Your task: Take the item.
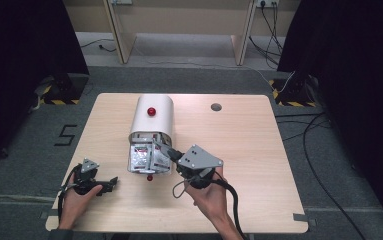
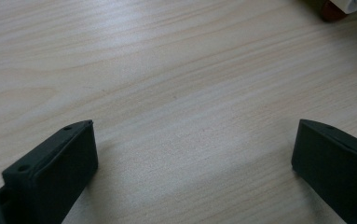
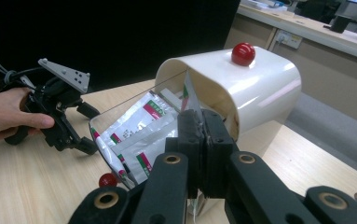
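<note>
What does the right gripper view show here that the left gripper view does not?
Right gripper view alone: the right hand-held gripper shut on a packet at the mouth of the white bread box, its red knob on top, more packets on the clear open door, and the left hand-held gripper in the person's hand.

Left gripper view alone: the left hand-held gripper's black jaws from behind, standing wide apart with nothing between them.

Both: the pale wooden table.
</note>
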The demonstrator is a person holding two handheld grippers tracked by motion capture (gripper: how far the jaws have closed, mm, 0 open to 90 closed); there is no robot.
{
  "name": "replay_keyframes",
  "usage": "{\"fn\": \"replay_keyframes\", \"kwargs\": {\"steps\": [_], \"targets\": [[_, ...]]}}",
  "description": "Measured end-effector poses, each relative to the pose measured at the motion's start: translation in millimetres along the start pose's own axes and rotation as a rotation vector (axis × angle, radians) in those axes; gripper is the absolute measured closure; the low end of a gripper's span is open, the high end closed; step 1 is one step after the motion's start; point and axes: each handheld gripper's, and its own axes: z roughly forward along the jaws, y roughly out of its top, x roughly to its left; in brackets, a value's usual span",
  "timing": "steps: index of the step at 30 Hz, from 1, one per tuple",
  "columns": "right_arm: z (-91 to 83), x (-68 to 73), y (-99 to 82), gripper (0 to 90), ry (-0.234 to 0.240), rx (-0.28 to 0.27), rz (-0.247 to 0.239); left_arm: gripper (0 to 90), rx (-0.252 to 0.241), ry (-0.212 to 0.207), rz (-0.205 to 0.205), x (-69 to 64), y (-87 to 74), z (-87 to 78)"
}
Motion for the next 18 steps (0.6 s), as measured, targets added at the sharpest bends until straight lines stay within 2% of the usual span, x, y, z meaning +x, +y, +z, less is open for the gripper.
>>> {"fn": "replay_keyframes", "kwargs": {"steps": [7, 18], "targets": [[-14.1, -14.5, -3.0, 88.8, -0.031, -0.012, 0.012, 0.0, 0.000, 0.000, 0.000, 0.0, 0.0, 0.0], [-32.0, -34.4, -21.3, 88.8, -0.077, -0.016, 0.053, 0.0, -0.001, 0.001, -0.001, -0.1, -0.1, 0.0]]}}
